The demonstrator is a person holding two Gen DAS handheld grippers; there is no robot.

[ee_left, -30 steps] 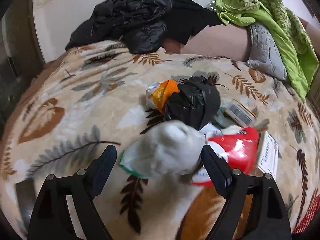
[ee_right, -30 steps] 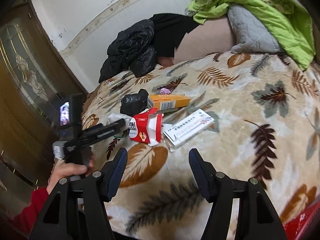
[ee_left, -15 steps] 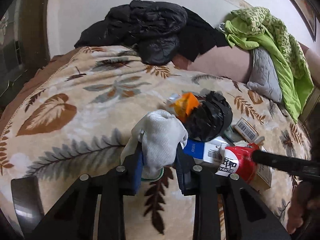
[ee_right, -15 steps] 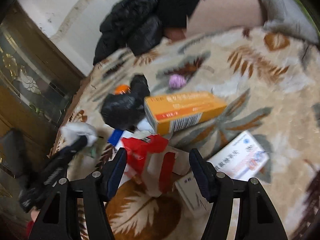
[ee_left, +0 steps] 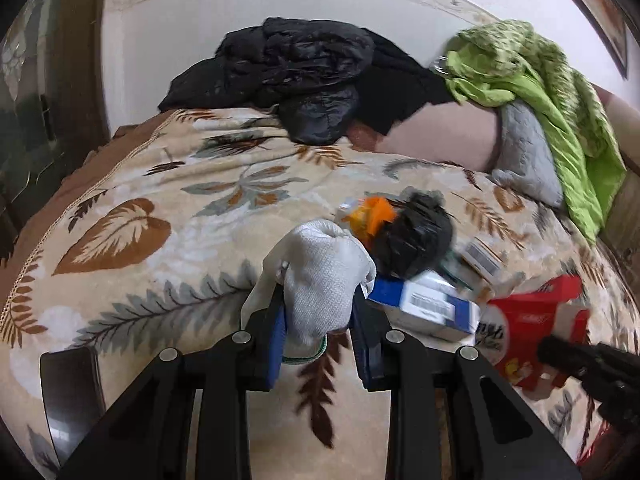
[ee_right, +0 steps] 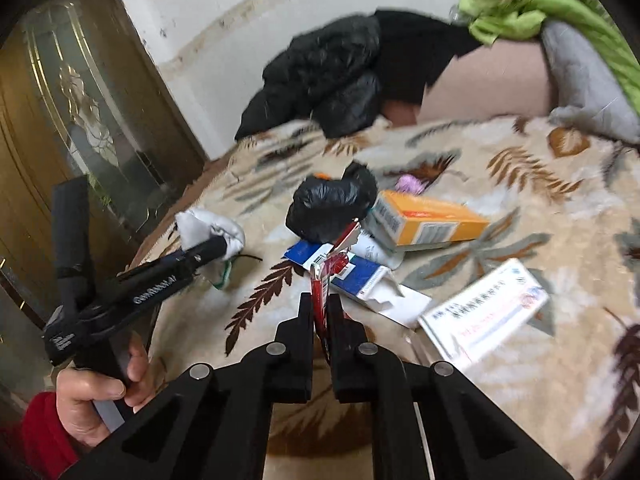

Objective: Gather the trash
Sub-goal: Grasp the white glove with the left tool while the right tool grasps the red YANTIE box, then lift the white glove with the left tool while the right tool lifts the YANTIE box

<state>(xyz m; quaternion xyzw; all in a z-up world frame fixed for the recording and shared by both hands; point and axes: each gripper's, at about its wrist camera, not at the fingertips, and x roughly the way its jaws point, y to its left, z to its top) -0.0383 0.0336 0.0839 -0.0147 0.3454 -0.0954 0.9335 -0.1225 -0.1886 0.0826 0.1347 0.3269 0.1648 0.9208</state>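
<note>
Both grippers, wide open a second ago, have since closed on litter lying on a leaf-patterned blanket (ee_left: 120,248) spread over a bed. Nearest, the right gripper (ee_right: 320,312) is clenched on the thin edge of a crumpled red wrapper (ee_right: 324,280), seen edge-on between its jaws, while the left gripper (ee_left: 318,316) is clamped around a bunched white knit glove (ee_left: 320,276) with a green cuff, held just above the blanket. Just beyond lie a blue-and-white carton (ee_right: 352,276) with a torn flap, a flat white printed box (ee_right: 484,312) to its right, then an orange box (ee_right: 428,220) touching a knotted black plastic bag (ee_right: 332,208), with a small purple scrap (ee_right: 408,184) and an orange wrapper (ee_left: 372,216) behind. Farther back, a black padded jacket (ee_left: 304,80) is heaped against the wall, a grey cushion (ee_left: 524,152) and green bedding (ee_left: 540,80) to the right. No bin or bag for the collected trash shows in either view. The risks look plain: the right grip holds only a sliver of slick wrapper, which could slide free or tear on lifting; the soft glove could sag out of the left jaws; and its dangling cuff might snag the carton beside it.
</note>
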